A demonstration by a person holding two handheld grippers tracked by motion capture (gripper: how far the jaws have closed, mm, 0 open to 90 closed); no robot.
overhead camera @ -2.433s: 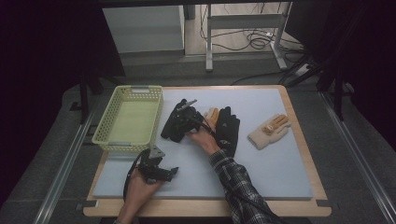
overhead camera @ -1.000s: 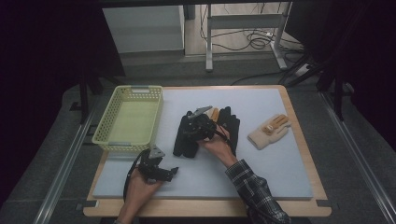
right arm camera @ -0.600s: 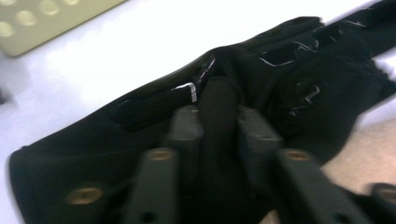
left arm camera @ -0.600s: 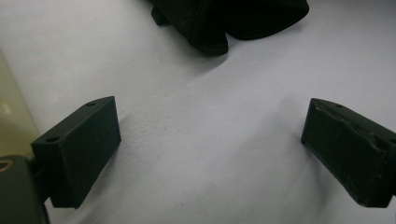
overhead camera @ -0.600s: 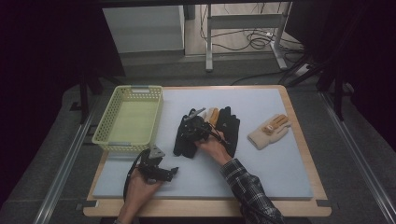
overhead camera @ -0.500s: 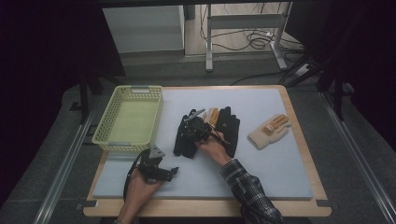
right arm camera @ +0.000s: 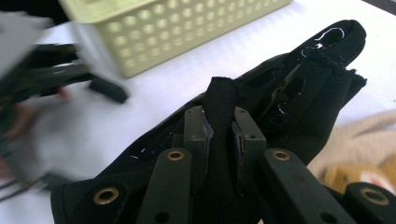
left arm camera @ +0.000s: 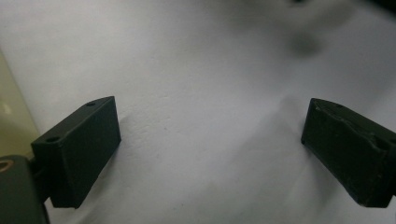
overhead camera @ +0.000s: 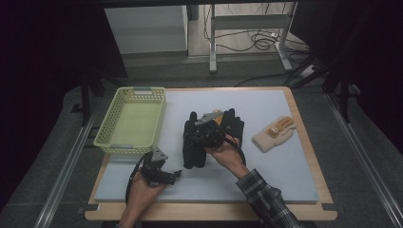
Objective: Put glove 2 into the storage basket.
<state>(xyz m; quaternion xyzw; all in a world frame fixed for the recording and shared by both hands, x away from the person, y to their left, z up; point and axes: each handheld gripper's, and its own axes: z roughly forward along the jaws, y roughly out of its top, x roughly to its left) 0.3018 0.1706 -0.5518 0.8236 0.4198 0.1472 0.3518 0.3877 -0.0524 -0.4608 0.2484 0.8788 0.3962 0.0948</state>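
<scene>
A black glove [overhead camera: 192, 151] hangs in my right gripper [overhead camera: 205, 137] over the middle of the mat. In the right gripper view the jaws have just been closing and now pinch a fold of the black glove [right arm camera: 299, 93] between the pads of my right gripper [right arm camera: 223, 116]. A second dark glove with orange patches [overhead camera: 234, 124] lies just behind it. A tan glove [overhead camera: 273, 134] rests to the right. My left gripper [overhead camera: 167, 175] sits low on the mat at the front left. In its own view the left gripper [left arm camera: 210, 140] has its jaws wide apart with bare mat between them.
A pale yellow basket [overhead camera: 108, 124] stands at the left of the mat; its perforated wall [right arm camera: 187, 28] is near the held glove. The grey mat [overhead camera: 285, 175] covers a wooden table. The tan glove [right arm camera: 359, 140] lies beside the right gripper.
The right gripper closed on the black glove and has lifted it slightly off the mat. The left hand and its gripper kept still.
</scene>
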